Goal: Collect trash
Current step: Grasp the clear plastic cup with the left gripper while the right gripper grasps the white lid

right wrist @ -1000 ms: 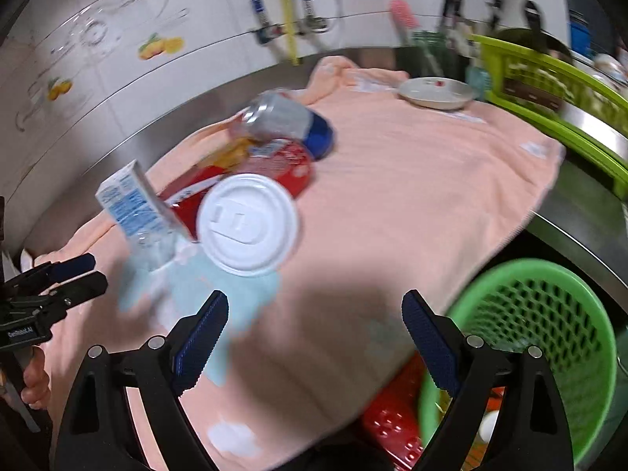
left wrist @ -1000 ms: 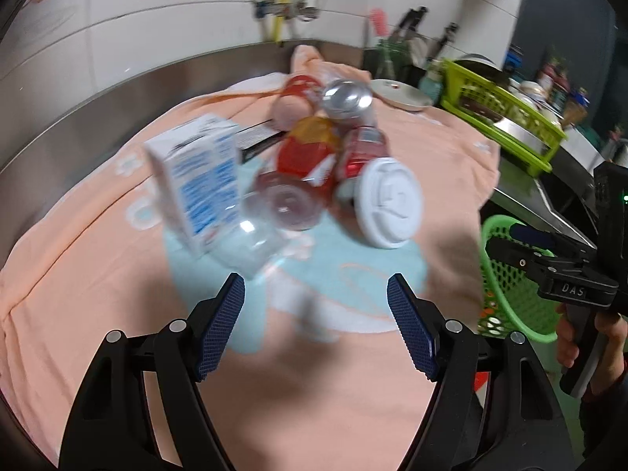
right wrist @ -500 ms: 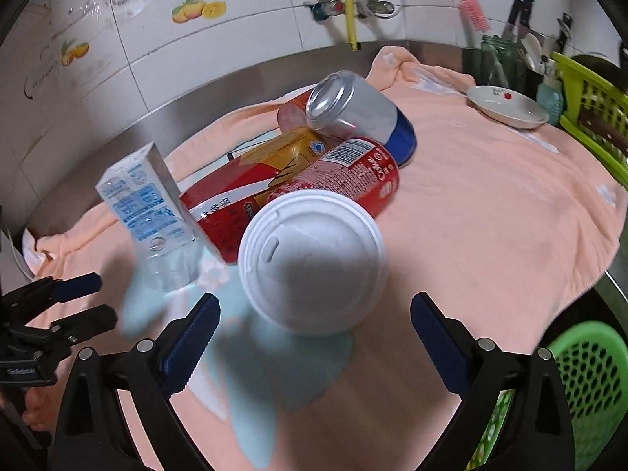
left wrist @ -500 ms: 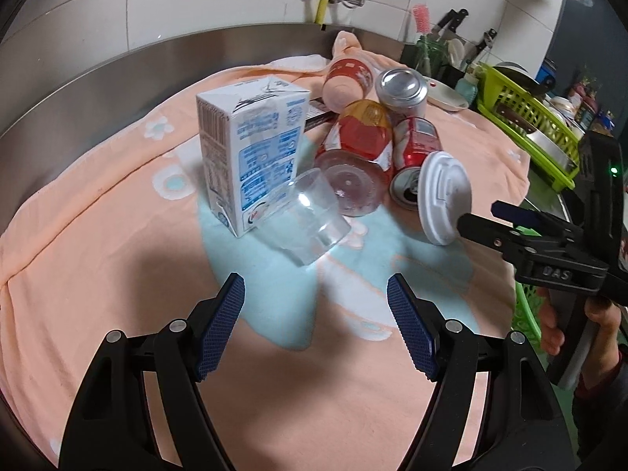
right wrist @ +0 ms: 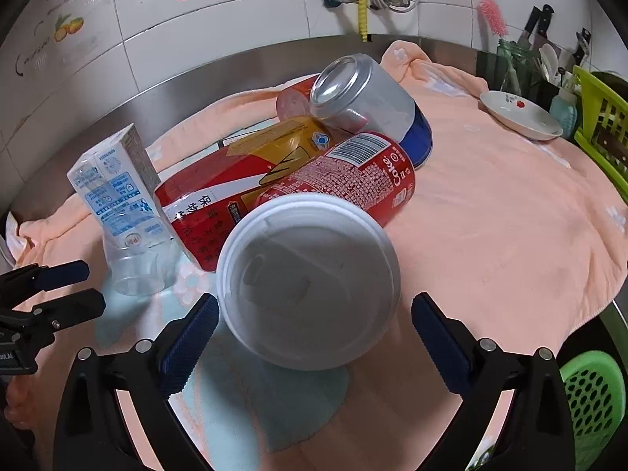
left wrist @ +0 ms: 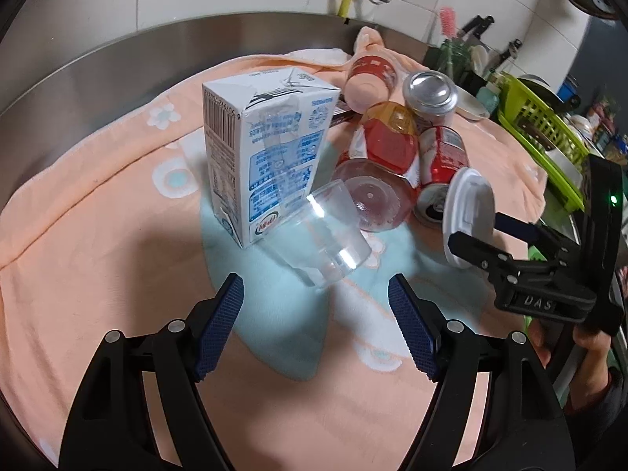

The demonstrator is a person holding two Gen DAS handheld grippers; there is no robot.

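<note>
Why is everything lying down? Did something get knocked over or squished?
Yes. The clear plastic cup lies on its side against the upright milk carton, whose top looks dented. The Coke can and the silver can are tipped over too. No spill shows.

The left tongs (left wrist: 316, 325) fill the bottom of the left wrist view, their blue-padded fingers (left wrist: 219, 325) spread wide with nothing between them. The right tongs (right wrist: 314, 341) sit at the bottom of the right wrist view, likewise spread wide. In the left wrist view the right tongs (left wrist: 482, 237) enter from the right edge, held by the right hand (left wrist: 588, 361) at lower right. In the right wrist view the left tongs (right wrist: 66, 290) reach in from the left edge.
</note>
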